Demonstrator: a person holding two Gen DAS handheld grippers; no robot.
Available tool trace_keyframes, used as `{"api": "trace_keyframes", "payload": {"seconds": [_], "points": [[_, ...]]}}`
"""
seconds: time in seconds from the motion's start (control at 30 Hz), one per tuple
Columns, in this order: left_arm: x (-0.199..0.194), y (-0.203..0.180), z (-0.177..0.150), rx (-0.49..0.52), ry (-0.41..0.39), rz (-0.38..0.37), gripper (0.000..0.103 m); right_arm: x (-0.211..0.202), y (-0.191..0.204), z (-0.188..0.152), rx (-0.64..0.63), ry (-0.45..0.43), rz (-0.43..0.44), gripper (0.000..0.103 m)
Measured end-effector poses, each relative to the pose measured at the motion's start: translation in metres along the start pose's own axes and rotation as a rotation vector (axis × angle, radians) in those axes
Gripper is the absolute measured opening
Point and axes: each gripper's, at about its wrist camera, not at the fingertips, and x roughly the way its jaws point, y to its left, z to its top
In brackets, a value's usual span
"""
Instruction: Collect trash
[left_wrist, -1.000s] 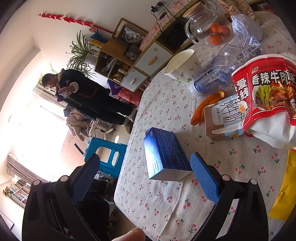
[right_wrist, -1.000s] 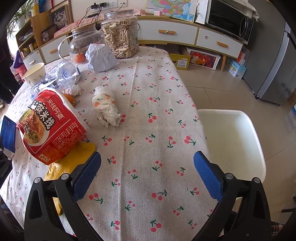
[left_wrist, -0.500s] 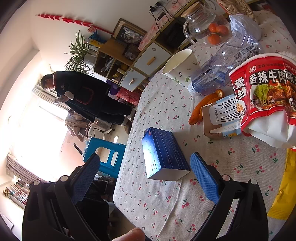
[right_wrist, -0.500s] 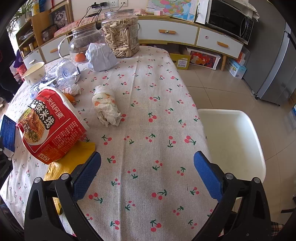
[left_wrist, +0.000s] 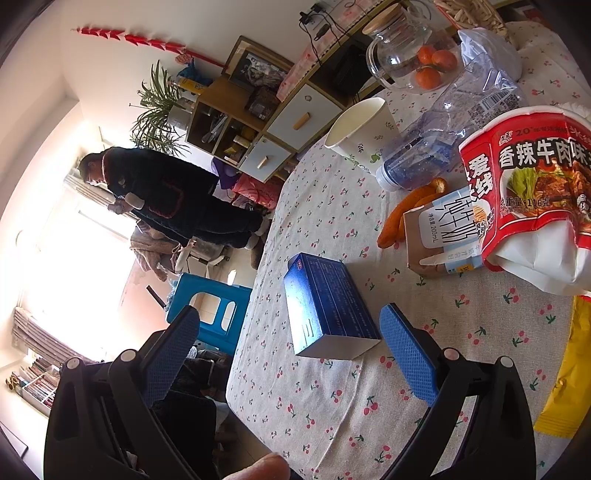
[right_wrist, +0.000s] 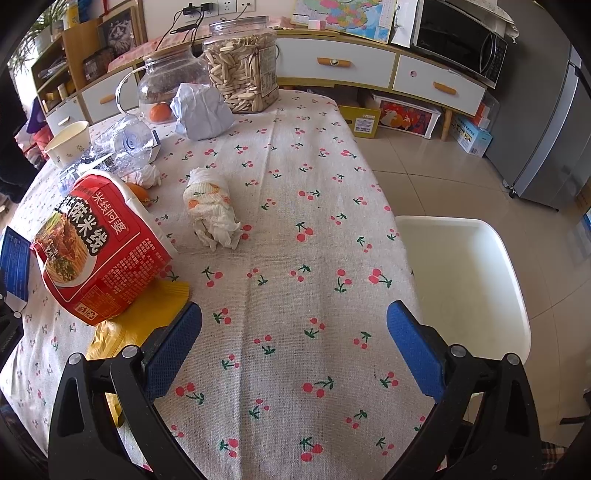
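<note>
A blue box (left_wrist: 327, 308) lies on the cherry-print tablecloth (left_wrist: 332, 206), just ahead of my open, empty left gripper (left_wrist: 288, 350); its edge also shows in the right wrist view (right_wrist: 14, 258). A red noodle tub (left_wrist: 532, 177) lies on its side, also in the right wrist view (right_wrist: 98, 251). Beside it are a milk carton (left_wrist: 443, 232), orange peel (left_wrist: 400, 214), a crushed plastic bottle (left_wrist: 443, 140) and a yellow wrapper (right_wrist: 140, 325). A crumpled tissue (right_wrist: 212, 210) lies mid-table. My right gripper (right_wrist: 293, 347) is open and empty above the cloth.
A paper cup (left_wrist: 360, 127), a glass jug with oranges (left_wrist: 402, 55), a seed jar (right_wrist: 242, 70) and a crumpled white bag (right_wrist: 201, 110) stand at the far end. A white chair (right_wrist: 458, 273) is right of the table. A person (left_wrist: 166, 195) and a blue stool (left_wrist: 210, 310) are beyond the left edge.
The left gripper has shifted only slightly relative to the blue box. The person in the background has moved a little. The right view is nearly unchanged.
</note>
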Motion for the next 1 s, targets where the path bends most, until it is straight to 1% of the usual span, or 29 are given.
{"api": "trace_keyframes", "payload": {"seconds": [0.77,0.9,1.0], "points": [[-0.0018,-0.002,-0.0019,0.012,0.001,-0.008,0.095,-0.0013,0.0004,0.0002,-0.001,0.0,0.005,0.096],[0.0004,0.0017,-0.0006,-0.001,0.01,-0.014,0.095,-0.0005,0.0008,-0.0001,-0.004,0.004,0.006,0.096],[0.0018,0.0066,0.0013,-0.021,0.016,-0.015,0.095,-0.0002,0.0001,0.0006,0.005,0.018,0.024,0.096]]}}
